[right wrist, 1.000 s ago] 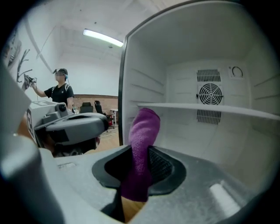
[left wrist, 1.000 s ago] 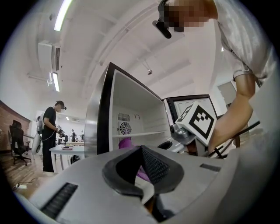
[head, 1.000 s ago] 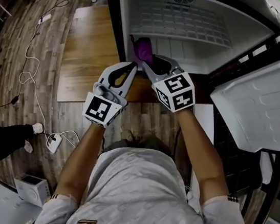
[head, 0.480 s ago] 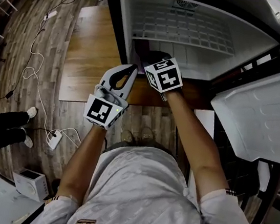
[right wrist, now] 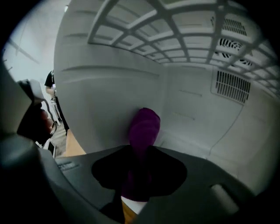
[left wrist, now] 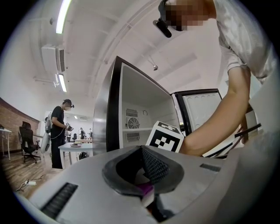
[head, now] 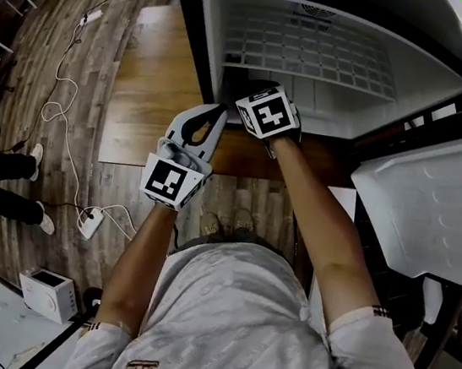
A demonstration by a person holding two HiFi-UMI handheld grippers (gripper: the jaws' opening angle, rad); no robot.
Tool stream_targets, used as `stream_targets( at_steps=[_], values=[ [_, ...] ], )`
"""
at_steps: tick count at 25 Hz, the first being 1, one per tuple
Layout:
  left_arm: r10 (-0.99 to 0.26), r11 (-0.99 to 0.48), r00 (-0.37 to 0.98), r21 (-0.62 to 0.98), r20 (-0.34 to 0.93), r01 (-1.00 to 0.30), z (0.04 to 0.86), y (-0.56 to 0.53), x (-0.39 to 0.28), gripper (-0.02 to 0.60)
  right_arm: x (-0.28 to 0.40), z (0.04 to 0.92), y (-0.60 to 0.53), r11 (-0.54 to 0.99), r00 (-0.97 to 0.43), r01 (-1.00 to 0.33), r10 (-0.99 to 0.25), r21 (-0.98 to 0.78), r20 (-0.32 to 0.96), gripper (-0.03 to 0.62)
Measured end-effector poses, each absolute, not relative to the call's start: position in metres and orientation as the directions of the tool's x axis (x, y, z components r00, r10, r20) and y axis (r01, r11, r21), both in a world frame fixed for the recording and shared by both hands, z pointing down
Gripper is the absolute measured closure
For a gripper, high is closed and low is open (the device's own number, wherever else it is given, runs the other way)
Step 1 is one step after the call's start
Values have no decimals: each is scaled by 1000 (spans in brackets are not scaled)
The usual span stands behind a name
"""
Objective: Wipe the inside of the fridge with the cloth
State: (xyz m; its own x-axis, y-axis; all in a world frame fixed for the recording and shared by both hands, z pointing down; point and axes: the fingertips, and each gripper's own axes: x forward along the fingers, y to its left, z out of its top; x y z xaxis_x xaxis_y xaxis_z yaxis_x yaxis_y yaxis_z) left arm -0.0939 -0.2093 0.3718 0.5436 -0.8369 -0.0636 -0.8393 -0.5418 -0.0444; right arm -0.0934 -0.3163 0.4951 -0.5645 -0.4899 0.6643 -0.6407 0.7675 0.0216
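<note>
The fridge (head: 328, 99) stands open, white inside, with a wire shelf (right wrist: 183, 39) overhead. My right gripper (right wrist: 140, 153) reaches into it and is shut on a purple cloth (right wrist: 144, 127), whose bunched end sticks out past the jaws close to the lower left wall (right wrist: 100, 100); whether it touches the wall I cannot tell. In the head view only the right gripper's marker cube (head: 267, 113) shows and the cloth is hidden under it. My left gripper (head: 218, 111) hovers just outside the fridge's front edge, shut with nothing held, its jaws pointing at the fridge's left side (left wrist: 105, 113).
The fridge door (head: 420, 206) hangs open at the right. A wooden panel (head: 150, 91) lies left of the fridge. Cables and a power strip (head: 89, 223) trail over the floor, with a white box (head: 45, 294) nearby. A person (left wrist: 57, 135) stands farther off.
My right gripper has pushed deeper into the fridge with the cloth, which is now hidden beneath the marker cube in the head view. The left gripper has hardly moved.
</note>
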Motion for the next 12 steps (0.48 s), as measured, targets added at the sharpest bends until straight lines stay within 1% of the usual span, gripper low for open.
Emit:
stream_targets(
  at_steps=[6,12],
  values=[
    [-843,-531,533,-49,-66,-846,377,-213,-97,581,-92,510,-325,760,-520,-649,-474,32,711,485],
    [-846,-530,530,-20,-49,-848,374,-211,-98,581,-94,520,-332,769,-486,-637,-454,54,746,484]
  ],
)
